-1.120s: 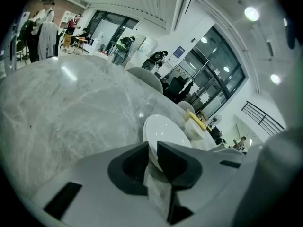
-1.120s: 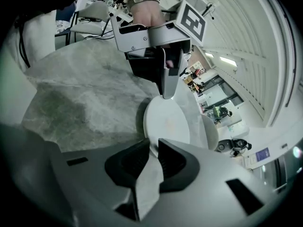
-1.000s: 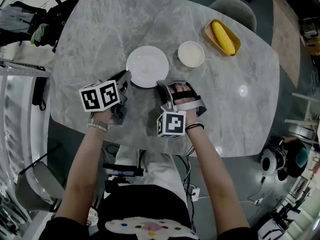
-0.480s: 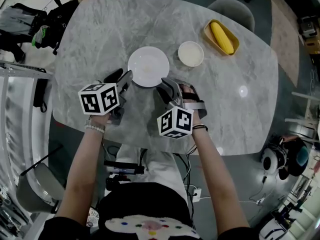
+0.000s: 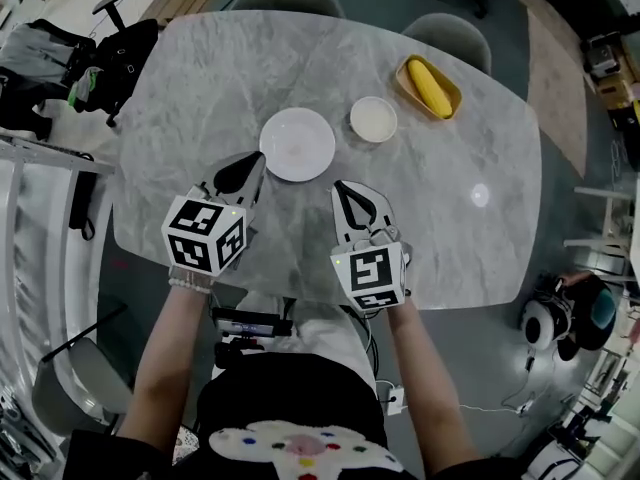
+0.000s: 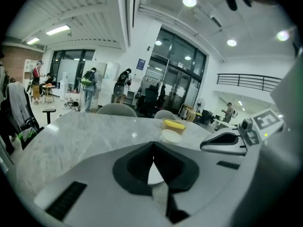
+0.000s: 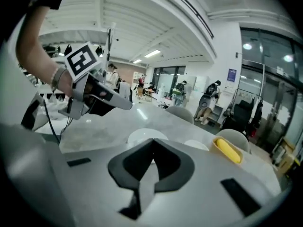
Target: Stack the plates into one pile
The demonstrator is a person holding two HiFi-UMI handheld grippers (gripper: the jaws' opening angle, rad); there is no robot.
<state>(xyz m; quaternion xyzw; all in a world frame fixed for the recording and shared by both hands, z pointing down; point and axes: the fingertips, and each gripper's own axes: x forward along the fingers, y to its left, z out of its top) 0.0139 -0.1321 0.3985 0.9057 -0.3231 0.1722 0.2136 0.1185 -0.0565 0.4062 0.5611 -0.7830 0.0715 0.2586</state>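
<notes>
Marble worktop (image 5: 200, 88): large plate (image 5: 297, 144) at 12, small plate (image 5: 373, 119) at 1, untouched. Left gripper (image 5: 258, 160) and right gripper (image 5: 341, 188) have lifted clear, fingers (image 6: 135, 167) snapped together, seemingly empty. Stacking not started.

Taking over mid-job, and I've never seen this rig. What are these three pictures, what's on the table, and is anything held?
There is no robot: a person holds a two-jaw gripper in each hand. The top-down picture comes from a camera on the person's head; the left gripper shows at its left, the right gripper at its right. The other two pictures come from cameras riding on each gripper, looking along its own jaws. On the grey marble table lie a large white plate, a smaller white plate beside it, and a yellow dish with a yellow item in it. The plates lie apart, not yet stacked. Both grippers are shut and empty, touching no plate.
</notes>
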